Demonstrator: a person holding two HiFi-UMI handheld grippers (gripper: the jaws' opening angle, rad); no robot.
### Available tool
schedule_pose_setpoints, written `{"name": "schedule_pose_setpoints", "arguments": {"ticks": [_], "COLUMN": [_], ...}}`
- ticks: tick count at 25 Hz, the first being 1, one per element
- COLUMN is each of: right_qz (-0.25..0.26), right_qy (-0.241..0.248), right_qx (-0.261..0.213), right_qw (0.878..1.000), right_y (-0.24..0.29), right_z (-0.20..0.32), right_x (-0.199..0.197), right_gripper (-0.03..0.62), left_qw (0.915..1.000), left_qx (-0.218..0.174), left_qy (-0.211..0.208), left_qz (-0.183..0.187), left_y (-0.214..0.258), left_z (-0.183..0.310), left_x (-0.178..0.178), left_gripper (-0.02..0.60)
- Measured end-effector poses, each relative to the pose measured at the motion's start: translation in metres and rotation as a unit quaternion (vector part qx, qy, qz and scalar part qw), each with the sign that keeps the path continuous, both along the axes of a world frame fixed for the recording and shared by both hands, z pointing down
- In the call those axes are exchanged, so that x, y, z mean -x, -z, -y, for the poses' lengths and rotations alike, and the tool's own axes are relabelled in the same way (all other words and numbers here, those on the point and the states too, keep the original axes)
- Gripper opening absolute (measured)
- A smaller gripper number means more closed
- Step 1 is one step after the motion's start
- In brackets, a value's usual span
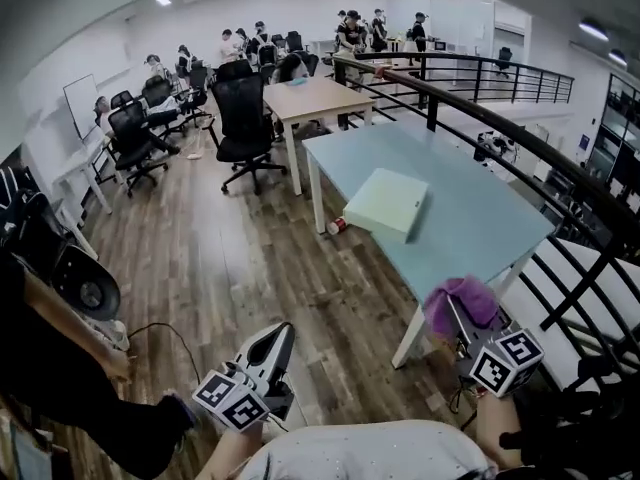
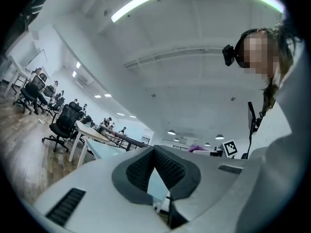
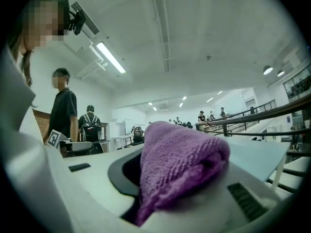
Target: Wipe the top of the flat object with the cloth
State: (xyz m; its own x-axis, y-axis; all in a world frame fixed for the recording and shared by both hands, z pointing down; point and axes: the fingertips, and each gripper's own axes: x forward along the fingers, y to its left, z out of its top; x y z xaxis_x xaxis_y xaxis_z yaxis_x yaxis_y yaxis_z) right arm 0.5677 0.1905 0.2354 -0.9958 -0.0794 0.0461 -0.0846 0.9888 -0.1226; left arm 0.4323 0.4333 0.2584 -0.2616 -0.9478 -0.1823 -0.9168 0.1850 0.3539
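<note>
On the pale blue table lies the flat object, well apart from both grippers. The right gripper is clamped on the purple cloth, bunched forward as a ready wiping pad. The left gripper, jaws together on nothing, seems spare for steadying.

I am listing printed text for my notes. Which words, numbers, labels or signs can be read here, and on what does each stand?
None can be read.
The marker cubes bear only black-and-white square patterns.
The pale flat box shows no print.
The whiteboard is too small to tell.
</note>
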Motion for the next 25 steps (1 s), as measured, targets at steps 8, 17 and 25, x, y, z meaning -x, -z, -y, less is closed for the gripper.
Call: {"name": "schedule_pose_setpoints", "arguments": {"ticks": [8,17,25], "right_qz": [0.011,0.000,0.033], "right_qy": [0.019,0.003,-0.080], "right_qx": [0.007,0.010,0.025], "right_qw": [1.000,1.000,0.996], "right_y": [0.024,0.027,0.042], "right_z": [0.092,0.136,0.178], "right_x": [0.115,0.216,0.331], "right_gripper": [0.034,0.034,0.034], "left_qw": [0.9971,0.9992,0.9969], "left_qx": [-0.017,-0.008,-0.017], "left_qy": [0.074,0.032,-0.073], "left_qz": [0.001,0.025,0.025], "left_y": [0.022,0.036,0.039], "left_z": [0.073,0.145,0.204], "left_x": [0.104,0.211,0.342], "left_gripper": [0.002,0.000,0.002]}}
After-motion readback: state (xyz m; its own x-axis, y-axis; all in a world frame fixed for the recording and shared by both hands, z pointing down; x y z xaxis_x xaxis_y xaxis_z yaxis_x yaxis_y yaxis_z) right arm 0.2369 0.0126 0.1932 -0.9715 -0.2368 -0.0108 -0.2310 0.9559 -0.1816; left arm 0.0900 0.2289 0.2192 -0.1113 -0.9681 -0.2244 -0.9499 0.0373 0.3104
